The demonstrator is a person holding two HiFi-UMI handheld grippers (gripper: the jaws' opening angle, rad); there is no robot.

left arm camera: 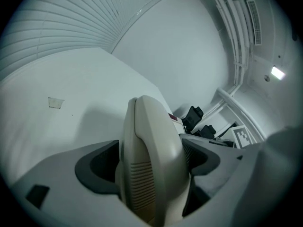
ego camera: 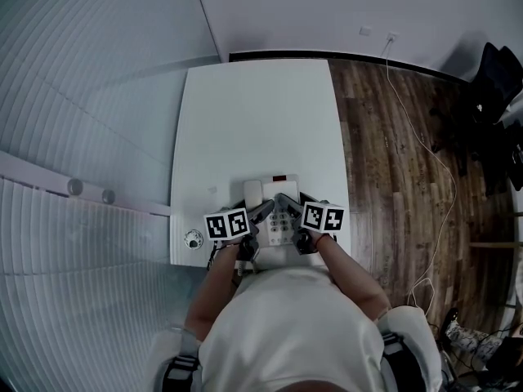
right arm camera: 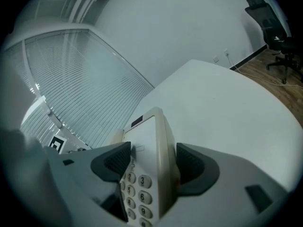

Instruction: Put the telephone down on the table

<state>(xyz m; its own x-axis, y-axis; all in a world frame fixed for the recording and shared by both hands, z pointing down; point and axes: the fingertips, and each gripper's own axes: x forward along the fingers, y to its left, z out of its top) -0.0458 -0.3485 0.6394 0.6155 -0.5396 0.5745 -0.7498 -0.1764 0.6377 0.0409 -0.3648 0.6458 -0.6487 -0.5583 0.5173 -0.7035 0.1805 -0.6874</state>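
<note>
A beige desk telephone [ego camera: 278,196] with a red patch at its far end is over the near end of the white table [ego camera: 253,113]; whether it rests on the table I cannot tell. My left gripper [ego camera: 263,212] is shut on its handset side. In the left gripper view the ribbed handset [left arm camera: 151,136] fills the space between the dark pads [left arm camera: 102,167] of the left gripper [left arm camera: 150,163]. My right gripper [ego camera: 294,207] is shut on the keypad side. In the right gripper view the right gripper [right arm camera: 152,163] clamps the telephone body [right arm camera: 147,136], number keys showing.
A small round object [ego camera: 194,238] sits at the table's near left corner. Blinds [ego camera: 73,104] run along the left. Wooden floor [ego camera: 392,153] with a white cable and black office chairs [ego camera: 493,88] lies to the right. A small tape mark [left arm camera: 55,102] is on the tabletop.
</note>
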